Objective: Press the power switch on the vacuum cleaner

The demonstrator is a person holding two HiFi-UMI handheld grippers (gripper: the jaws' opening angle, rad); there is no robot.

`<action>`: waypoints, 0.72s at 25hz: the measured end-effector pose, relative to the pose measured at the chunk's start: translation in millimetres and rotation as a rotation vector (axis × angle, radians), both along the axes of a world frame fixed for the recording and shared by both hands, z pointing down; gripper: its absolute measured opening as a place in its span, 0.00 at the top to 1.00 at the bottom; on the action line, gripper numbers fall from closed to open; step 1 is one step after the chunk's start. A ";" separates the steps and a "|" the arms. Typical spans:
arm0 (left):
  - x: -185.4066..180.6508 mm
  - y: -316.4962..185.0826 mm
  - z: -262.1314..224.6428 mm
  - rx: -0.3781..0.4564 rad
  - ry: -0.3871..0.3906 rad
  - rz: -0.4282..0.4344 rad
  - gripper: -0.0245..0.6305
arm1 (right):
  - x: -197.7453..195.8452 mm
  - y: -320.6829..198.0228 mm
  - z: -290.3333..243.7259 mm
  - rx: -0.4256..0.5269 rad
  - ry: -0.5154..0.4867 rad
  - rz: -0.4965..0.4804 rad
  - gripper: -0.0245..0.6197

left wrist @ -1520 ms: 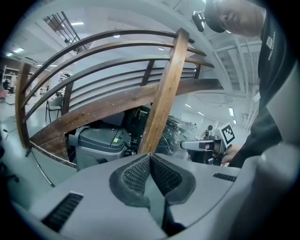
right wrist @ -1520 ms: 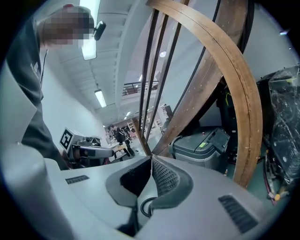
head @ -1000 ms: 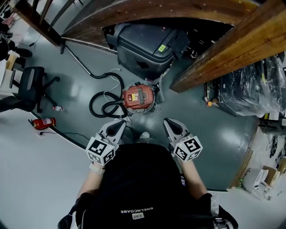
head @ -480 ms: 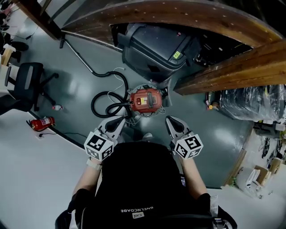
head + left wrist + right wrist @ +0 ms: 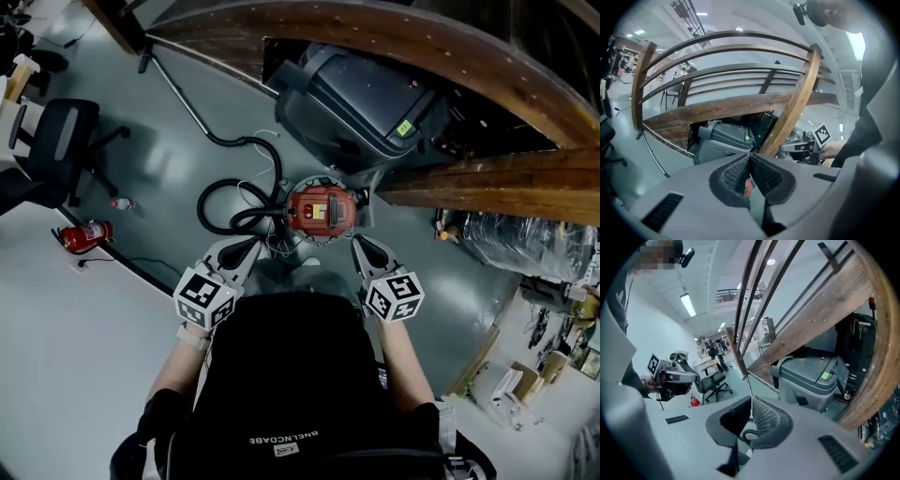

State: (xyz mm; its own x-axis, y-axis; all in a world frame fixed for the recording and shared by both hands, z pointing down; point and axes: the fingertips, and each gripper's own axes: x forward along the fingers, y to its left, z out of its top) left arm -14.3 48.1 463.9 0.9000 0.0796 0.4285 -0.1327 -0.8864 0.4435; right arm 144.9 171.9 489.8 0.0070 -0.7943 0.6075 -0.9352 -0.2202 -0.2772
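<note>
Grippers both closed tip to tip, nothing between the jaws: left gripper (image 5: 242,253) and right gripper (image 5: 364,248) are held low ahead of the person. Since a second ago both have drawn nearer the vacuum (image 5: 321,210), which sits on the floor just beyond and between their tips, near but untouched. Its switch can't be picked out on the red top. Approach under way, press not yet made. Black hose (image 5: 217,208) coils to its left; grey bin (image 5: 361,98) stands behind, under wooden beams (image 5: 487,187).
</note>
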 end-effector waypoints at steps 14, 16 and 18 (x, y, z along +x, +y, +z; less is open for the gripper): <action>-19.7 -2.3 21.0 -0.039 -0.094 -0.224 0.94 | 5.7 -38.0 100.5 -0.224 0.012 -0.309 0.92; -20.5 0.3 23.2 -0.047 -0.109 -0.261 0.94 | 5.2 -41.4 114.2 -0.248 0.005 -0.359 0.92; -18.4 1.8 24.9 -0.052 -0.124 -0.293 0.94 | 6.4 -45.7 128.8 -0.267 0.008 -0.414 0.92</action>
State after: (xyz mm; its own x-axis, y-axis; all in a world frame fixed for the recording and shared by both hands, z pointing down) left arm -32.7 49.9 488.8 0.8293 -0.1505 0.5382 -0.4347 -0.7789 0.4520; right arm 151.3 126.3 618.5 -0.2710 -0.5476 0.7916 -0.9611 0.1082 -0.2542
